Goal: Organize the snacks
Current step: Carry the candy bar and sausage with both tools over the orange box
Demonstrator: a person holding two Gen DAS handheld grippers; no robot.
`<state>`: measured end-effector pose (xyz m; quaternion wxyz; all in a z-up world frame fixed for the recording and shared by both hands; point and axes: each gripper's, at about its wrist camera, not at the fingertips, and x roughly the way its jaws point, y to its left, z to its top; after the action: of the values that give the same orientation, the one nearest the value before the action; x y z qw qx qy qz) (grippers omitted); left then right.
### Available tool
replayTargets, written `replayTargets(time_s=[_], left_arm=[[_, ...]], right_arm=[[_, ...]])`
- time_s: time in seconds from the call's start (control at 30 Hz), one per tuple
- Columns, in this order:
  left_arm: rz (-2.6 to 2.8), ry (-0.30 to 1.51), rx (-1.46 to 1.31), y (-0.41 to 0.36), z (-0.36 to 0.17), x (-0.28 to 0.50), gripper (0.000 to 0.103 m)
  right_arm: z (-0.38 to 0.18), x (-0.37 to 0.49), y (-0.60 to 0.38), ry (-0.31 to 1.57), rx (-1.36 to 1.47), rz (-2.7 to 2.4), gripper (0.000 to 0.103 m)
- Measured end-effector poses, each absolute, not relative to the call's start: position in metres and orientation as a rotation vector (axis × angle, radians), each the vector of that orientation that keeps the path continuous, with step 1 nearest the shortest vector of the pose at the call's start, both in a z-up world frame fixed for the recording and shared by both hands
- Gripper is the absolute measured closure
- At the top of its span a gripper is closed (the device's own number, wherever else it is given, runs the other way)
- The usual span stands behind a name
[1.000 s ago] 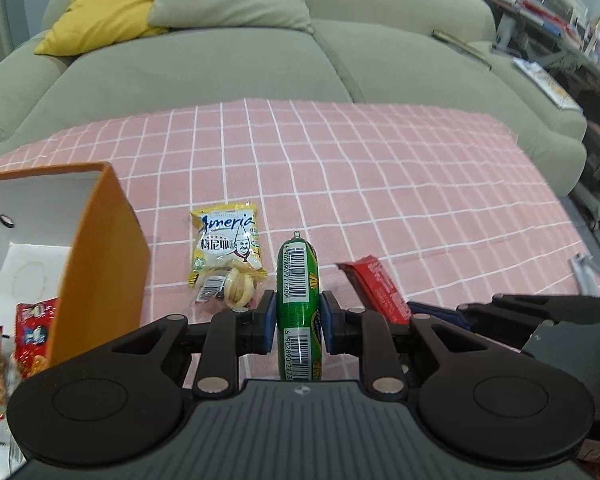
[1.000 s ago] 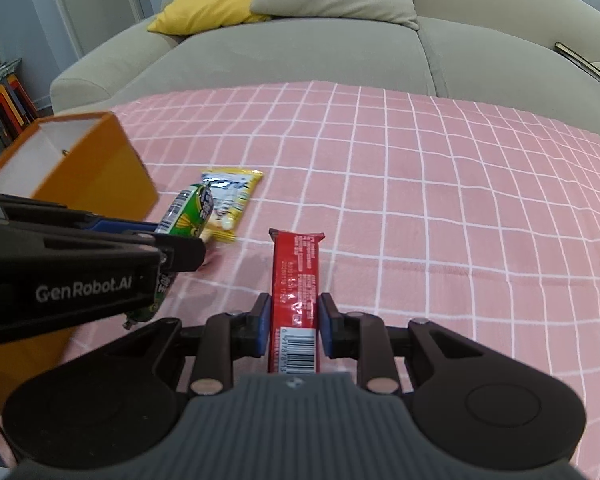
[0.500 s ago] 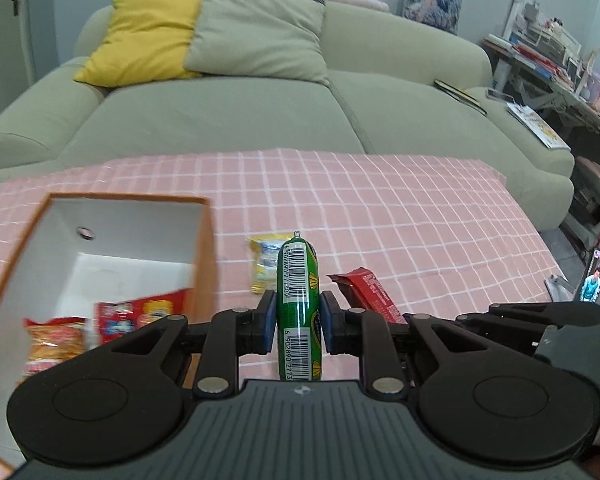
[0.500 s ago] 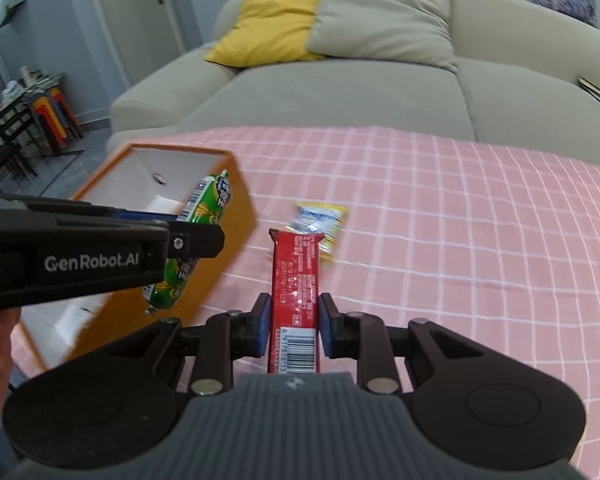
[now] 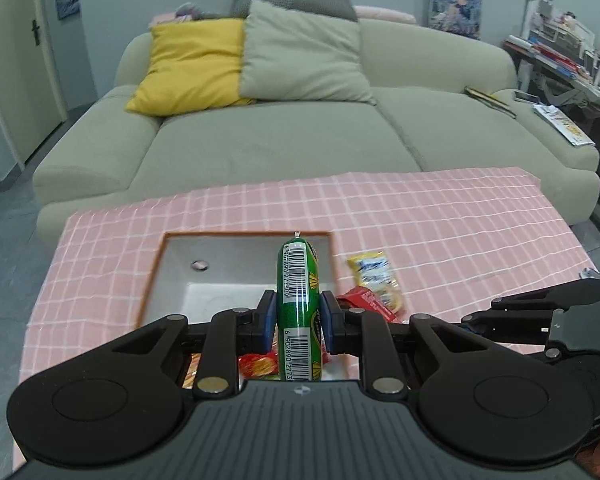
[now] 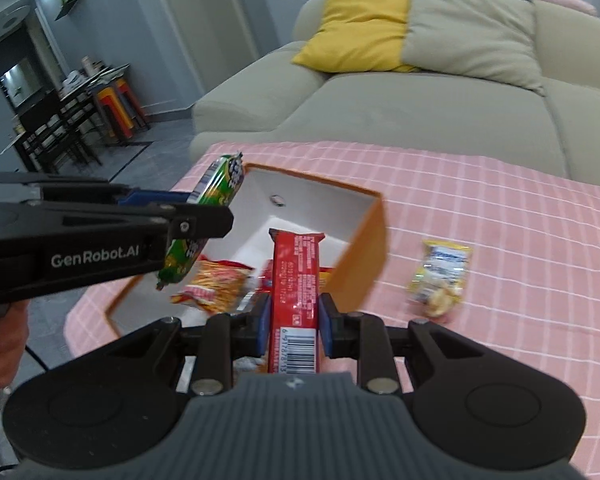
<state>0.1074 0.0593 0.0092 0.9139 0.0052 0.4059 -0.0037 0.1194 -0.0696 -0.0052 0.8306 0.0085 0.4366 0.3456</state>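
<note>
Holding, left gripper [image 5: 298, 316]: jaws clamped on the green sausage stick [image 5: 298, 300], above the box opening.
Holding, right gripper [image 6: 294, 318]: jaws clamped on the red bar [image 6: 296, 276], its far end over the box's near rim.
Box [image 6: 366, 256]: orange outside, white inside, open at the top; an orange-red snack bag [image 6: 216, 286] lies on its floor at 9 o'clock from the red bar.
Yellow packet [image 6: 440, 276]: flat on the cloth at 3 o'clock from the box, apart from its wall.
Cloth [image 5: 440, 216]: pink check, bare from 12 to 3 o'clock beyond the box, ending at the sofa [image 5: 284, 136].
</note>
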Motion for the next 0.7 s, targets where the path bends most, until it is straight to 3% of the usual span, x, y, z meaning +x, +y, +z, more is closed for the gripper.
replayTargets(time_s=[0.37, 0.7], left_arm=[[0.027, 1.035, -0.037, 0.119, -0.018, 0.106, 0.078], [0.031, 1.088, -0.07, 0.136, -0.055, 0.129, 0.078]], right_arm=[[-0.018, 0.126, -0.008, 1.094, -0.011, 0.841, 0.082], [-0.046, 0.141, 0.035, 1.097, -0.218, 0.803, 0.082]])
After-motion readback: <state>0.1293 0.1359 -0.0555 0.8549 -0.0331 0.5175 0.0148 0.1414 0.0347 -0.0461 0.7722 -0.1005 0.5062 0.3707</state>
